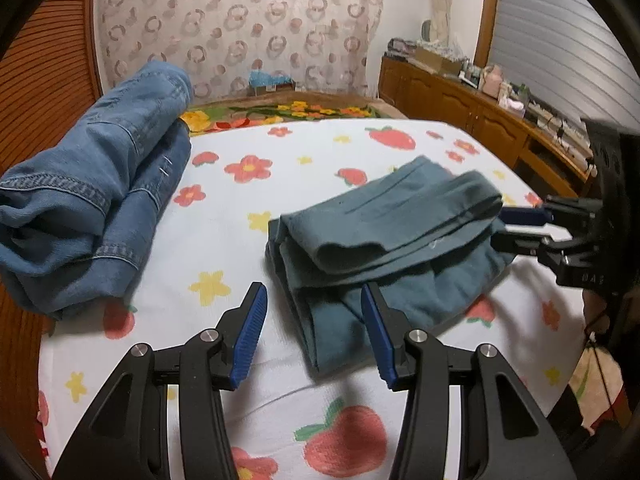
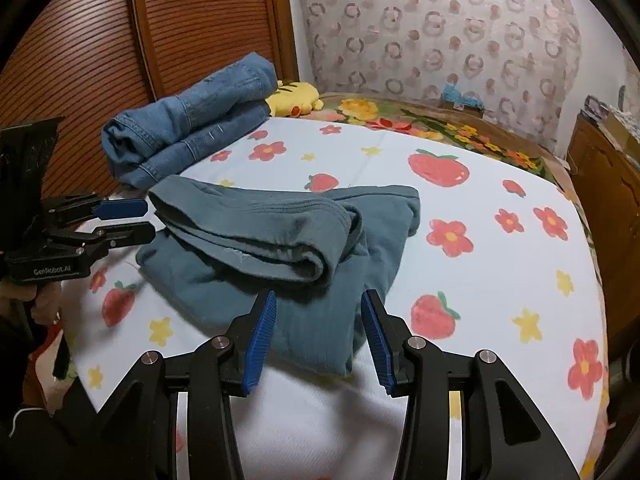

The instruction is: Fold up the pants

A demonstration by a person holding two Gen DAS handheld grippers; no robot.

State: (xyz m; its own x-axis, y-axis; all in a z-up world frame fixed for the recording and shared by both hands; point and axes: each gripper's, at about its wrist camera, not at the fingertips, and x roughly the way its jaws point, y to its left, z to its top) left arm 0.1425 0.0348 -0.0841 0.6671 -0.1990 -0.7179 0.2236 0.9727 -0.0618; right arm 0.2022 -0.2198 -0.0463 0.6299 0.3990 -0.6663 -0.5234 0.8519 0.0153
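The teal pants [image 1: 384, 240] lie folded into a thick bundle on the strawberry-print sheet [image 1: 240, 200]; they also show in the right wrist view [image 2: 272, 240]. My left gripper [image 1: 314, 332] is open and empty, just above the near edge of the bundle. It shows from the side in the right wrist view [image 2: 150, 220], next to the bundle's left end. My right gripper [image 2: 318, 336] is open and empty at the bundle's near corner. It shows in the left wrist view [image 1: 506, 226] at the bundle's right end.
Folded blue jeans [image 1: 92, 196] lie at the sheet's far left, also in the right wrist view [image 2: 188, 120]. A yellow plush toy [image 2: 296, 98] sits behind them. A wooden cabinet [image 1: 480, 112] with clutter runs along the right. A wooden slatted panel [image 2: 120, 40] stands at the left.
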